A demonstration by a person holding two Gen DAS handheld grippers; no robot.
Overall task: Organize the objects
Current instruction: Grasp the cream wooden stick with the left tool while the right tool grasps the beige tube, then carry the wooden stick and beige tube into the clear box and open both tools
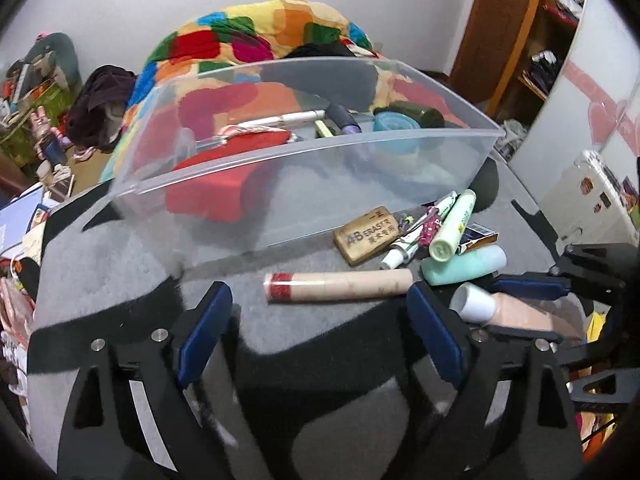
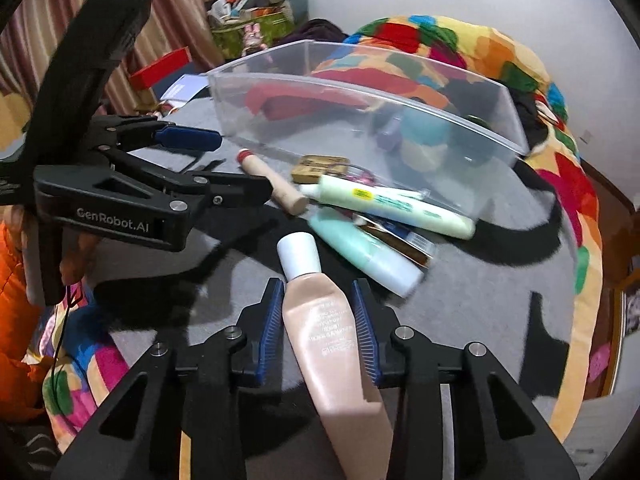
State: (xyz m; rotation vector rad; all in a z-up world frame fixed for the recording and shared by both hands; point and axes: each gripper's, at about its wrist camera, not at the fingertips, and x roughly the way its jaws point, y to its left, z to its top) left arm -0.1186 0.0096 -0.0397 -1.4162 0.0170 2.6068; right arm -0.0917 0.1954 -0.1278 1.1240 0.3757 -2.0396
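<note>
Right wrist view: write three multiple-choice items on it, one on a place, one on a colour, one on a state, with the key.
1. Where does the eraser lie?
A. inside the clear bin
B. on the grey cloth, against the bin's near wall
C. between the left tool's pads

2. What colour is the cap of the beige tube in the right tool?
A. white
B. red
C. green

3. How is the left tool?
A. shut on the wooden stick
B. shut on the eraser
C. open, holding nothing

Key: 1 B, it rests outside the clear bin at its base. 2 A, the cap ahead of the pads is white. 3 C, its pads stand apart with the wooden stick lying free on the cloth.
</note>
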